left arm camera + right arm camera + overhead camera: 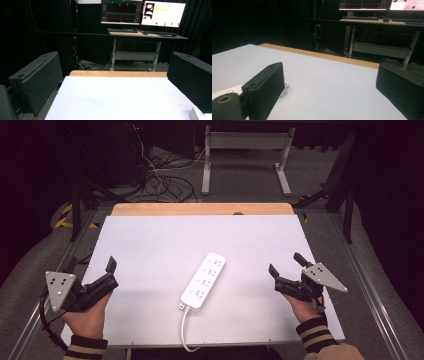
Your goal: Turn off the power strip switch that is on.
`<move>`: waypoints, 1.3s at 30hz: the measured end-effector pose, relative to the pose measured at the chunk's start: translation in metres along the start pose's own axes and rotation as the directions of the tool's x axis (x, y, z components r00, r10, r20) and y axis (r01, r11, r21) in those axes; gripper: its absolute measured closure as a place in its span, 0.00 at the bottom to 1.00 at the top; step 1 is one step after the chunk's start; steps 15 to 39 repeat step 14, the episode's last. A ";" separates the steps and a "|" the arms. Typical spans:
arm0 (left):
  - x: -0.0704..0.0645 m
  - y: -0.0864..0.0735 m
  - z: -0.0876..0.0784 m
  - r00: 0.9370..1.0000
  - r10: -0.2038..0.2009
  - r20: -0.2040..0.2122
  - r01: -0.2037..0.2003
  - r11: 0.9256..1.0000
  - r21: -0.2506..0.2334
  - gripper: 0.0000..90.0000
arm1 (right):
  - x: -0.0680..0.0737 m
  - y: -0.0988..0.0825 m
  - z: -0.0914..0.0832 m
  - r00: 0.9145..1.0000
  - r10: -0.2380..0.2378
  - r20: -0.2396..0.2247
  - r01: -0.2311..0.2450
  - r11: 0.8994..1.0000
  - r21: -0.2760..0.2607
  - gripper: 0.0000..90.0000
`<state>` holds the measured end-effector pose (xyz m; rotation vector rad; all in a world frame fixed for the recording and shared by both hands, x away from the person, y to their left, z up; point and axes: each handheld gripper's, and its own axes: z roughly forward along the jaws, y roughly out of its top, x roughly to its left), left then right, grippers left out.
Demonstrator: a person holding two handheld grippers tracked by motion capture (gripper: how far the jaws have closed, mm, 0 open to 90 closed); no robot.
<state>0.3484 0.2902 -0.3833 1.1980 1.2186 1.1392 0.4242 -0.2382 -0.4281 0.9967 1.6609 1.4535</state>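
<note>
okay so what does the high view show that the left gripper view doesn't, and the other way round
High view alone: both hands with the left gripper and right gripper, jaws apart, flanking the whole white power strip, whose cord runs off the near table edge. Left gripper view alone: two lit monitors and a keyboard on a desk beyond. Shared: the white table, its wooden far edge, and a corner of the power strip at that view's lower right.

no text, label or number is readable; the monitors' [142, 12] content is blurred.
</note>
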 end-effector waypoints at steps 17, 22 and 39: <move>-0.002 -0.007 0.007 1.000 0.002 0.014 -0.002 0.999 0.034 0.00 | -0.001 0.000 0.001 1.000 -0.003 0.001 0.003 1.000 0.002 0.10; -0.002 -0.007 0.007 1.000 0.002 0.014 -0.002 0.999 0.034 0.00 | -0.001 0.000 0.001 1.000 -0.003 0.001 0.003 1.000 0.002 0.10; -0.002 -0.007 0.007 1.000 0.002 0.014 -0.002 0.999 0.034 0.00 | -0.001 0.000 0.001 1.000 -0.003 0.001 0.003 1.000 0.002 0.10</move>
